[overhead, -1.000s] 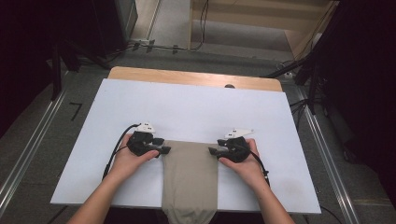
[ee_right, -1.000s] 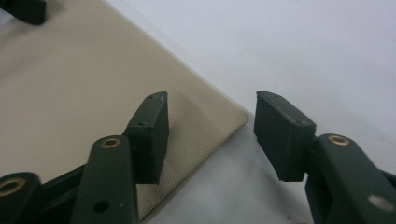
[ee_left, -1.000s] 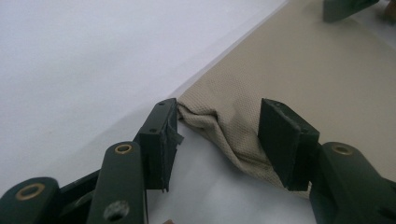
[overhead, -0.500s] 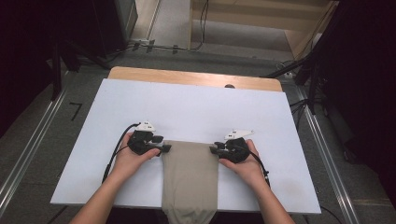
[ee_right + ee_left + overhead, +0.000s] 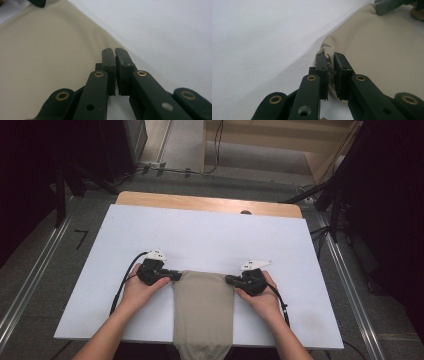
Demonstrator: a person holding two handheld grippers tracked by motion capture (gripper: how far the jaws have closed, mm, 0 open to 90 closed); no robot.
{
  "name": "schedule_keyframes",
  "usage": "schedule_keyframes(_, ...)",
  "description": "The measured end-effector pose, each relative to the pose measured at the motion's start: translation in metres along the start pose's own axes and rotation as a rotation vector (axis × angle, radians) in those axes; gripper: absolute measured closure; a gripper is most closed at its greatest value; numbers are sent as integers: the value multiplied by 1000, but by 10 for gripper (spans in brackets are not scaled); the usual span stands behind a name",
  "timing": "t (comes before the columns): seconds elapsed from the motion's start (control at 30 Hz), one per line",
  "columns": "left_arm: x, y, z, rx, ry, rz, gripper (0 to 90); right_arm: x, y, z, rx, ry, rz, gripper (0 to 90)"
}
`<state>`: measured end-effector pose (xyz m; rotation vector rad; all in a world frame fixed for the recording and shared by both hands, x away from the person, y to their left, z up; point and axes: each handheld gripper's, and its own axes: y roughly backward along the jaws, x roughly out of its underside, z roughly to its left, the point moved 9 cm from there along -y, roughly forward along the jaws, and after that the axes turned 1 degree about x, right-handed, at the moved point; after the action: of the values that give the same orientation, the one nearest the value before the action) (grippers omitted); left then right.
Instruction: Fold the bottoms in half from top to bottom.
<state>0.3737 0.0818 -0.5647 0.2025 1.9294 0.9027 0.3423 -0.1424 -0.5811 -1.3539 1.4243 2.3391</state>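
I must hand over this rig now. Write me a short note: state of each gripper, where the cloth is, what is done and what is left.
Left gripper: jaws shut on the far left corner of the beige cloth.
Right gripper: jaws shut on the far right corner.
Cloth: flat on the white board, near the person's edge, with its near end hanging over that edge.
Done: both far corners gripped, far edge held straight.
Left: probably to pull the cloth onto the board or fold it; I cannot tell which.
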Motion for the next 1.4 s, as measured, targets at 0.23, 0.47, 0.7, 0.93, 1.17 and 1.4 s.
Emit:
schedule_keyframes(0.23, -14, 3, 8, -3, 11, -54, 851, -17, 3, -8, -17, 10, -28, 867)
schedule_keyframes(0.47, -44, 9, 28, -41, -4, -75, 852, -45, 5, -19, 13, 27, -51, 867)
schedule_keyframes(0.7, -84, 17, 56, -73, 30, -150, 851, -91, 8, -41, 54, 24, -105, 866)
schedule_keyframes(0.93, -133, 26, 78, -110, 28, -197, 850, -139, 13, -66, 113, 52, -143, 866)
schedule_keyframes(1.17, -170, 32, 90, -166, 4, -221, 851, -174, 17, -83, 114, 3, -200, 863)
schedule_keyframes(1.4, -174, 27, 106, -202, 101, -244, 277, -178, 9, -116, 168, -185, -192, 352)
